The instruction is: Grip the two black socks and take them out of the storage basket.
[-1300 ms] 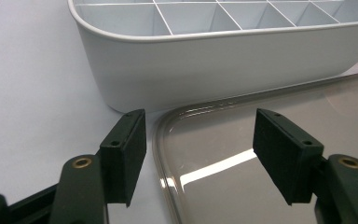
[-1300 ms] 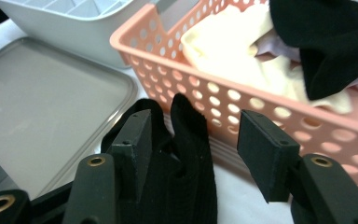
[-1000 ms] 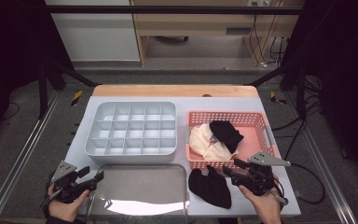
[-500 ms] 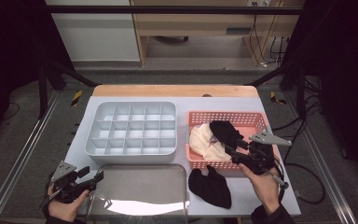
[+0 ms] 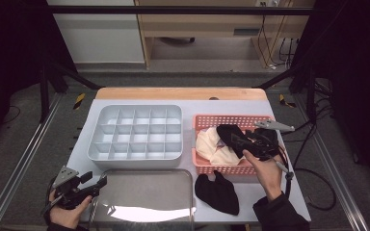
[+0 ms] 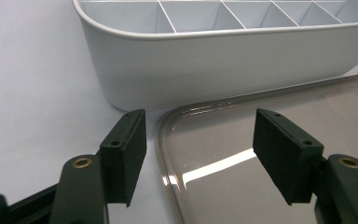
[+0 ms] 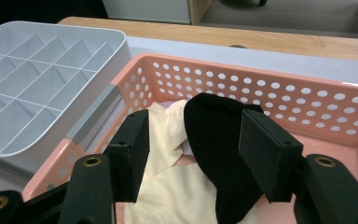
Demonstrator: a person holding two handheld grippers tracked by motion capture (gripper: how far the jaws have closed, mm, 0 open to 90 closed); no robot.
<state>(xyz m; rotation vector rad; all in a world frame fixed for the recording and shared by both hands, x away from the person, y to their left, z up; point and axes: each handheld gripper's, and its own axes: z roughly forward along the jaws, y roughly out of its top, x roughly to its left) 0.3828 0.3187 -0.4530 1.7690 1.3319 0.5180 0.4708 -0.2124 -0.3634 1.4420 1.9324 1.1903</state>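
So far, the spread right tool [image 5: 237, 140] is being lowered empty over the black cloth [image 7: 219, 140] in the pink basket [image 5: 231, 168], while another black piece [image 5: 218, 192] is lying on the worktop [image 5: 91, 125], the divided tray [image 5: 135, 132] is being left unfilled, and the left tool [image 5: 96, 183] is being held spread and idle.

— Hidden under the black cloth [image 7: 219, 140]: part of the cream cloth [image 7: 163, 186] and much of the pink basket [image 7: 279, 93] floor.

— Cut off too?

— Yes. Clear lid [image 6: 261, 154] cropped at bottom and right in the left gripper view; divided white tray [image 6: 223, 60] cropped at top. Lid's near edge [image 5: 144, 219] lost in glare from above.
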